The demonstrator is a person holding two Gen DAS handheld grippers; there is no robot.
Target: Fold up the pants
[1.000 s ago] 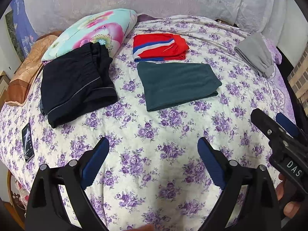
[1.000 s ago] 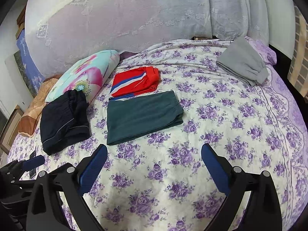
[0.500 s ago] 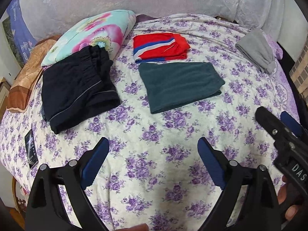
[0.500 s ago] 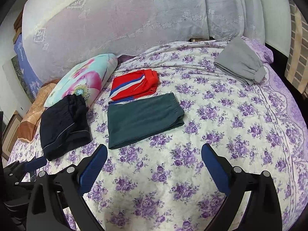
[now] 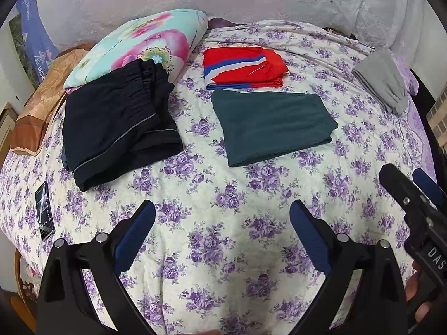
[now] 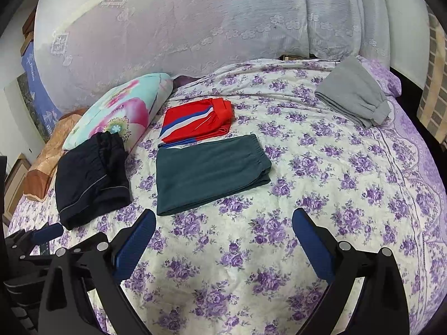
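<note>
We hold both grippers above the near part of a bed [image 5: 223, 195], over bare flowered bedspread, and neither one touches any cloth. Our left gripper [image 5: 222, 215] has its blue pads spread wide with nothing between them; our right gripper [image 6: 224, 222] is spread just as wide and is also empty. In the left view the right gripper shows at the right edge, with a bit of the hand [image 5: 419, 298] under it.

Four folded pairs lie ahead of the grippers. The dark green pants [image 5: 272, 125] lie flat straight ahead of the left gripper, and ahead and slightly left of the right one. Just beyond them, almost touching their far edge, lie the red shorts [image 5: 243, 67] with blue and white stripes. The black pants [image 5: 117, 128] lie ahead and to the left of both grippers, their far end resting against a flowered pillow [image 5: 139, 44]. The grey pants [image 6: 353, 95] lie far ahead to the right, well apart from the others, near the bed's right edge.

A phone [image 5: 44, 215] lies on the bedspread to the left of the left gripper. A pale curtain [image 6: 181, 19] hangs behind the bed.
</note>
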